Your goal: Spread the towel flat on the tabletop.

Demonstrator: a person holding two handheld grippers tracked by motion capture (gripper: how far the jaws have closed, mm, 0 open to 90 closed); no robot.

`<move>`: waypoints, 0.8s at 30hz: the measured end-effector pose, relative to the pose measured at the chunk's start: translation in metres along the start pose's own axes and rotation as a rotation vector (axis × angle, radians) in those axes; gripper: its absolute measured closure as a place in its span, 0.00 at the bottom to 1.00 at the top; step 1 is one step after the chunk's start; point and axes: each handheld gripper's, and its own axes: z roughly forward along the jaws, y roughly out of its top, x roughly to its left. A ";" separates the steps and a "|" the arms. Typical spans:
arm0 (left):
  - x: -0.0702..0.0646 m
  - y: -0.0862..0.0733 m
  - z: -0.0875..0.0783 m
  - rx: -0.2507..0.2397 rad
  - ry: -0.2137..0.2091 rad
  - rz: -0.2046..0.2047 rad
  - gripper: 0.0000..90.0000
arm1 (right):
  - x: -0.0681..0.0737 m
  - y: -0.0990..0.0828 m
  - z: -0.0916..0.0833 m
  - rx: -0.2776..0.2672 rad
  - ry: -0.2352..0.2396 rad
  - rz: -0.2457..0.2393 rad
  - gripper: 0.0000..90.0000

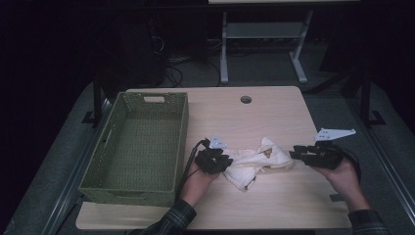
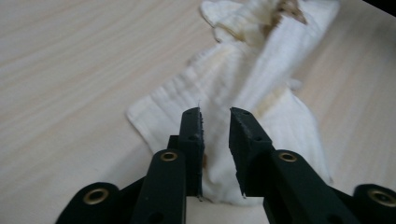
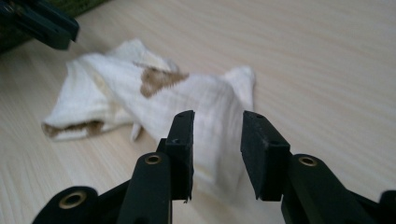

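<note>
Cloth: a crumpled cream cotton cloth with brown stains (image 1: 257,161) lies on my pale wooden counter (image 1: 274,117), just right of the green woven basket (image 1: 139,147).
Left gripper (image 2: 215,122): slightly parted, gripping nothing, above the cloth's left end.
Right gripper (image 3: 217,126): slightly parted, empty, at its right end.
Doing it well: I'd pinch one corner each side before lifting.

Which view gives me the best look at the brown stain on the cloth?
The right gripper view: the stain lies sharp and unblocked on the cloth. The left gripper view catches it blurred at the top edge. The high view shows a small brown spot.
</note>
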 end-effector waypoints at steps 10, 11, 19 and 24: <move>0.017 0.015 0.018 0.010 0.084 -0.007 0.68 | -0.023 0.038 0.045 0.054 0.013 -0.045 0.77; 0.018 0.016 0.021 0.008 0.086 -0.015 0.68 | -0.025 0.041 0.051 0.060 0.015 -0.044 0.77; 0.029 0.012 0.037 0.068 0.143 -0.033 0.68 | -0.043 0.050 0.096 0.105 0.008 -0.037 0.77; 0.035 0.008 0.042 0.094 0.163 -0.045 0.68 | -0.047 0.047 0.116 0.129 0.014 -0.027 0.77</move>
